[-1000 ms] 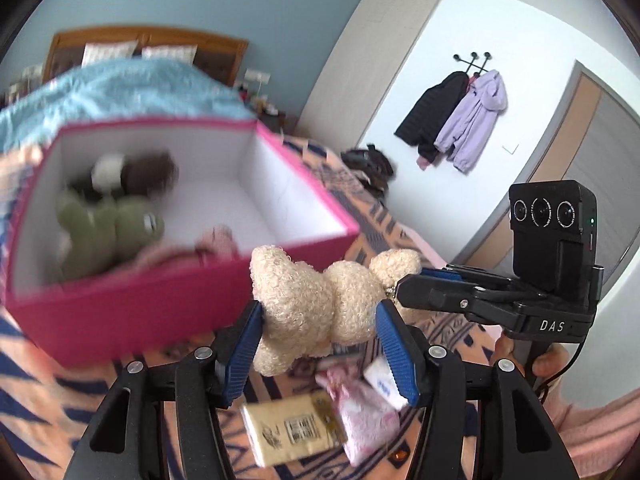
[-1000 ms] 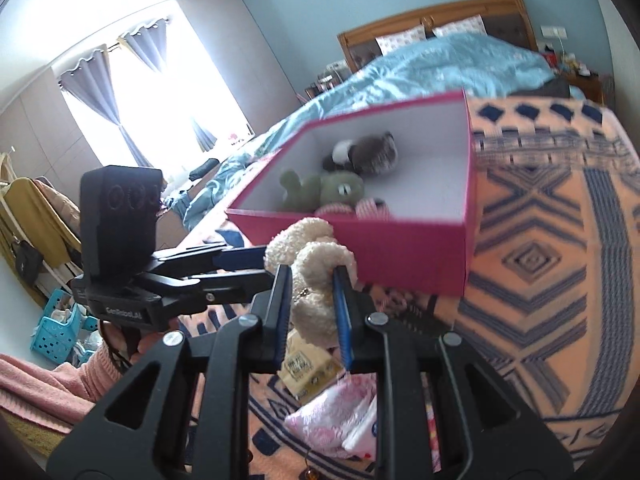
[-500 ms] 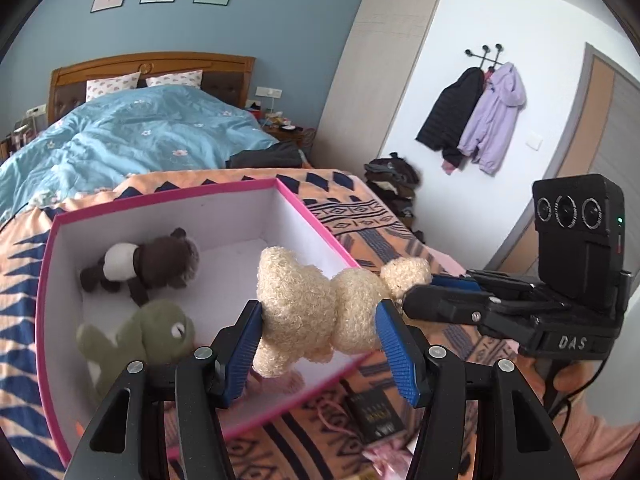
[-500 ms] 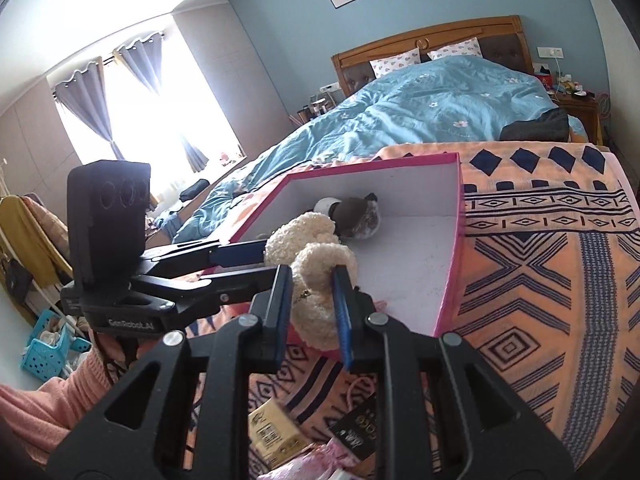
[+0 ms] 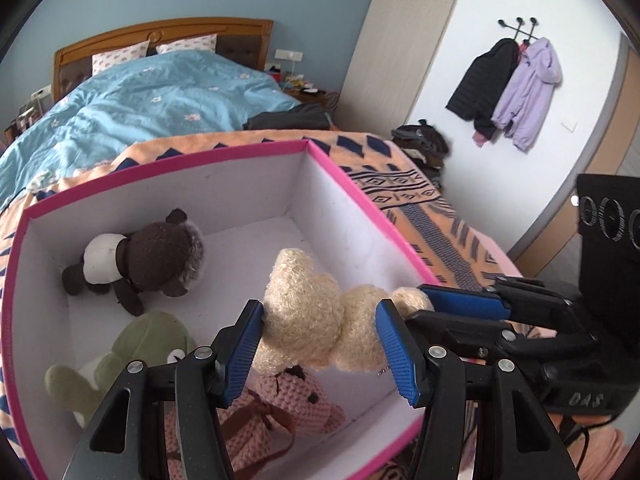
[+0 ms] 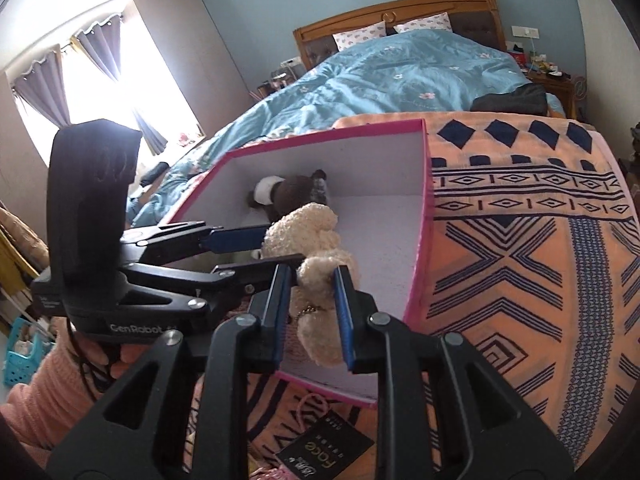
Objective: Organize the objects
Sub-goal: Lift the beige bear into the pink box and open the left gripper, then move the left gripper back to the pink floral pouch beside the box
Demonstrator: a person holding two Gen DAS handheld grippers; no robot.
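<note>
My left gripper [image 5: 320, 354]: blue-padded fingers [image 5: 240, 354] set well apart, each pad pressed against a side of the cream teddy bear [image 5: 316, 320]; body level, pointing forward and slightly down.

My right gripper [image 6: 312, 312]: fingers drawn close together, blue pads [image 6: 343, 316] clamped on the bear's lower end; it crosses in front of my left gripper from the right side.

My left hand [image 6: 114, 356]: bare skin wrapped round the handle under the camera housing, pink sleeve [image 6: 36, 392] behind it.

My right hand: probably the skin-toned patch behind the handle; too little shows to be sure.
</note>
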